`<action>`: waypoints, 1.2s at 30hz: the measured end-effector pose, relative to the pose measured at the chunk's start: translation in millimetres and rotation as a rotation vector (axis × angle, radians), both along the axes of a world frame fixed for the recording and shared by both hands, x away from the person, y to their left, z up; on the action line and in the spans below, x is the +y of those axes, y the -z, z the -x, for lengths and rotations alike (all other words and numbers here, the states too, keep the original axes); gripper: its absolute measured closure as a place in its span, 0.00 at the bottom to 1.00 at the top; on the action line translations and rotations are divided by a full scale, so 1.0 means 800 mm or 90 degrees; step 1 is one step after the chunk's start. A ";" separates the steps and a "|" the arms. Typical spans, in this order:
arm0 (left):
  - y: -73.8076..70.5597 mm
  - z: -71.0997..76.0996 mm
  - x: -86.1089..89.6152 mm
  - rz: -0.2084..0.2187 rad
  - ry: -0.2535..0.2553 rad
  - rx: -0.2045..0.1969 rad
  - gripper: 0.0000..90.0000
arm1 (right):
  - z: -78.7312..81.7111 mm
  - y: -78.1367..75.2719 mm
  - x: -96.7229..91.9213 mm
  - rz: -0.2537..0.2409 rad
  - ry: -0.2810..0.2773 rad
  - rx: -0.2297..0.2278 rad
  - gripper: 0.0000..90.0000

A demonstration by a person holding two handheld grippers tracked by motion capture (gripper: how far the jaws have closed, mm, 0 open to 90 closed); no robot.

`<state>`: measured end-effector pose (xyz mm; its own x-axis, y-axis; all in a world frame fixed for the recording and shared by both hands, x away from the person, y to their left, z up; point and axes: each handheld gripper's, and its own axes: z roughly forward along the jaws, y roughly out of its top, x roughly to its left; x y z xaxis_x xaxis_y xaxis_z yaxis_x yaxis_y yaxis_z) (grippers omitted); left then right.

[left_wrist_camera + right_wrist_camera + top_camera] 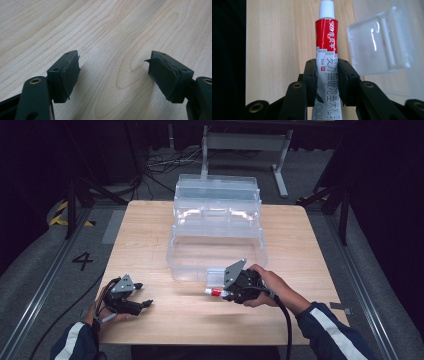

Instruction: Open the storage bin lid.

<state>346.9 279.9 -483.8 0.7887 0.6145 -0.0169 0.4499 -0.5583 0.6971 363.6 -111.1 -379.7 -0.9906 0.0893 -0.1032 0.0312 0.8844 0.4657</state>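
— So, which step is being worked?

— Seemingly a carry: a tube is being gripped at mid-body by the right claw, just before the box. Lifting over its wall is probably being called for next.

— And the left claw?

— It is being held wide open, empty, above the table. The tube's printing is being shown by the right gripper view; the open box by the high view.

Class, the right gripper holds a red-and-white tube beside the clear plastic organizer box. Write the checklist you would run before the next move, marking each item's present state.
1. Right gripper shut on the red-and-white tube with white cap: ok.
2. Cap on tube: ok.
3. Clear plastic organizer box open, bottom bin bare: ok.
4. Box's clear latch beside the tube, apart from it: ok.
5. Left gripper open over the light wooden table, holding nothing: ok.
6. Tube's contents: cannot tell.
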 end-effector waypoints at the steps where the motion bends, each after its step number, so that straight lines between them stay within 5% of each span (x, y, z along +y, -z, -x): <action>1: 0.000 0.000 0.000 0.000 0.000 0.000 0.28 | 0.000 -0.004 -0.003 -0.003 0.000 -0.004 0.79; 25: 0.000 0.000 0.000 0.000 0.000 0.000 0.28 | -0.008 -0.072 -0.044 -0.010 0.031 -0.054 0.79; 36: 0.000 0.000 0.000 -0.001 0.001 0.000 0.28 | -0.027 -0.102 -0.061 0.001 0.067 -0.076 0.79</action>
